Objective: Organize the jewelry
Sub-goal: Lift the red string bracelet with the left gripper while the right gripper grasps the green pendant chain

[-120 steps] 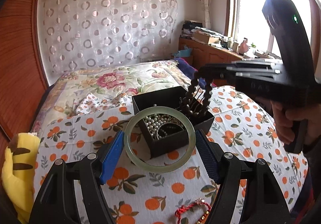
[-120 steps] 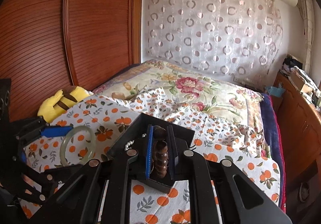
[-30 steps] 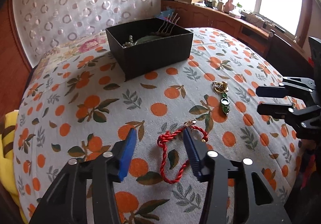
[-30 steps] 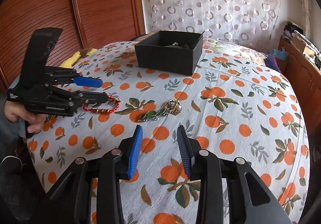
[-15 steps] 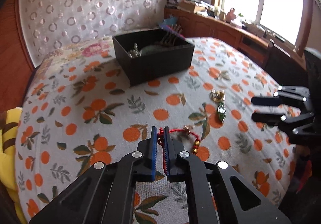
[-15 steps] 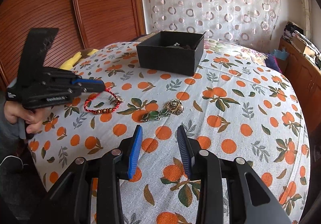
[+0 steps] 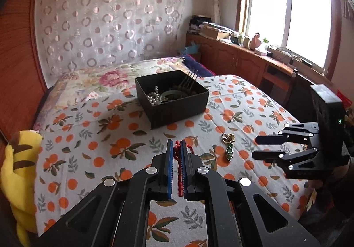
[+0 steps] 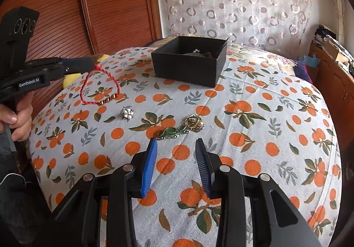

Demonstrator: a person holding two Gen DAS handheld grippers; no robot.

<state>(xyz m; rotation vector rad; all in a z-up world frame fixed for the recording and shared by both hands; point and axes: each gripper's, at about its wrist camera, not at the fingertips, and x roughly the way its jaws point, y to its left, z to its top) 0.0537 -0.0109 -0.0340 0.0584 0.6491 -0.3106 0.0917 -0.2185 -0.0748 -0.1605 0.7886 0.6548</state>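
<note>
My left gripper [image 7: 177, 143] is shut on a red cord bracelet [image 7: 179, 180] and holds it above the orange-print cloth. In the right wrist view the bracelet [image 8: 107, 99] hangs as a loop from the left gripper [image 8: 94, 66], gold beads lowest and just above the cloth. The black box [image 7: 174, 112] stands further back with pearls, a green bangle and a hair fork inside. A green and gold piece [image 8: 177, 131] lies just ahead of my right gripper [image 8: 176, 140], which is open with nothing between its pads. A small silver flower piece [image 8: 127, 113] lies to its left.
The cloth [image 8: 265, 114] covers a rounded surface that drops off at its edges. A yellow plush toy [image 7: 17, 158] lies at the left edge. A wooden wardrobe [image 8: 55, 14] stands on the left, a low cabinet [image 7: 243, 61] under the window. A person's hand [image 8: 20, 118] grips the left handle.
My left gripper closed on the red bracelet and lifted it off the cloth. The right gripper has stayed where it was, still open.
</note>
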